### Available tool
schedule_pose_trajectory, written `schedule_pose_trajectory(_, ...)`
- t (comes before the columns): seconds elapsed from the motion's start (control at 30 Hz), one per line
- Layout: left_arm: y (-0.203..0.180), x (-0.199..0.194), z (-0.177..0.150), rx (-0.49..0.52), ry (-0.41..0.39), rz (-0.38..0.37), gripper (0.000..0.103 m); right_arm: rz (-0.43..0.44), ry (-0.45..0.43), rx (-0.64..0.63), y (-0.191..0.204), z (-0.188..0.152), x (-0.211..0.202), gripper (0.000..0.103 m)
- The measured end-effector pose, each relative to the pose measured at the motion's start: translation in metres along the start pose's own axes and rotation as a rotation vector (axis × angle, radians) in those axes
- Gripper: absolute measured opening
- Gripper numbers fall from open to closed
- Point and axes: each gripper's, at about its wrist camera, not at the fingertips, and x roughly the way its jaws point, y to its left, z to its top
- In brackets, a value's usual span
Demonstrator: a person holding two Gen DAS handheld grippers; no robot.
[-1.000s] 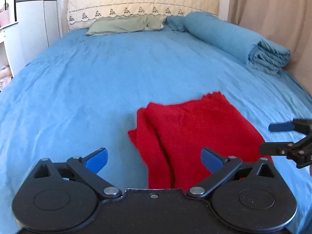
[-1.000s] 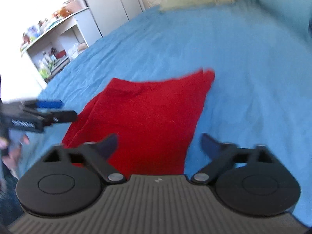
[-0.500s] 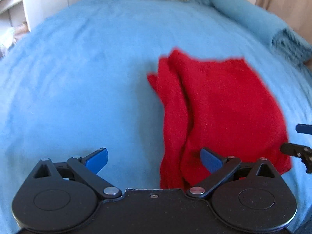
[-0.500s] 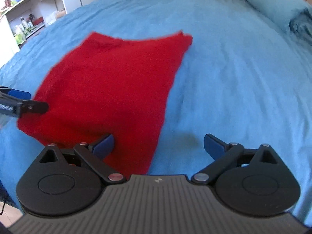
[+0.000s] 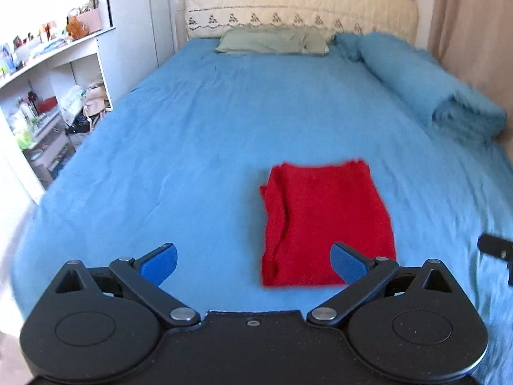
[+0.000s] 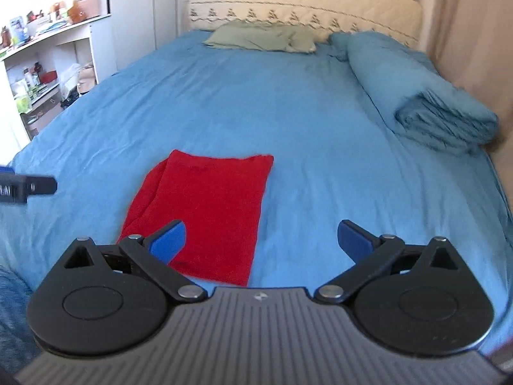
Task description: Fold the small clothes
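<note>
A red folded cloth (image 5: 323, 221) lies flat on the blue bed sheet (image 5: 208, 134), with extra layers bunched along its left edge. It also shows in the right wrist view (image 6: 208, 208). My left gripper (image 5: 253, 261) is open and empty, held above the sheet near the cloth's near edge. My right gripper (image 6: 261, 240) is open and empty, over the cloth's near right part. The right gripper's tip shows at the left wrist view's right edge (image 5: 495, 247). The left gripper's tip shows at the right wrist view's left edge (image 6: 29, 187).
A rolled blue duvet (image 5: 426, 83) lies along the bed's right side. A green pillow (image 5: 272, 40) lies at the cream headboard (image 5: 301, 6). White shelves with clutter (image 5: 41, 96) stand left of the bed. A beige curtain (image 5: 471, 25) hangs on the right.
Both grippers have drawn back and up from the cloth, so more of the bed and room shows. The cloth lies flat and still. Both grippers stay open.
</note>
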Motion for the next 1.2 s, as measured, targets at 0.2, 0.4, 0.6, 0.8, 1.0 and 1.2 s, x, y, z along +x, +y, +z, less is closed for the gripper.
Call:
schedule_pose_trajectory(0.2, -0.003, -0.016, -0.032, 0.027, 0.005, 0.037, 0.103, -0.060, 0.078, 0.040, 0.013, -0.023, -0.029, 0.103)
schedule_pose_trajectory(0.4, 0.003, -0.017, -0.049, -0.002, 0.034, -0.010, 0.103, -0.054, 0.144, 0.100, 0.016, -0.049, -0.031, 0.103)
schedule_pose_trajectory(0.6, -0.001, -0.020, -0.053, 0.011, 0.029, 0.000, 0.103, -0.056, 0.150, 0.110, 0.017, -0.057, -0.033, 0.103)
schedule_pose_trajectory(0.8, -0.005, -0.020, -0.054, 0.013, 0.021, 0.002, 0.103, -0.060, 0.145, 0.111, 0.017, -0.059, -0.032, 0.103)
schedule_pose_trajectory(1.0, -0.004, -0.022, -0.055, 0.020, 0.012, 0.005, 0.103, -0.059, 0.149, 0.114, 0.018, -0.058, -0.032, 0.103)
schedule_pose_trajectory(1.2, -0.001, -0.023, -0.053, 0.024, 0.010, 0.001, 0.103, -0.061, 0.149, 0.117, 0.017, -0.057, -0.032, 0.103)
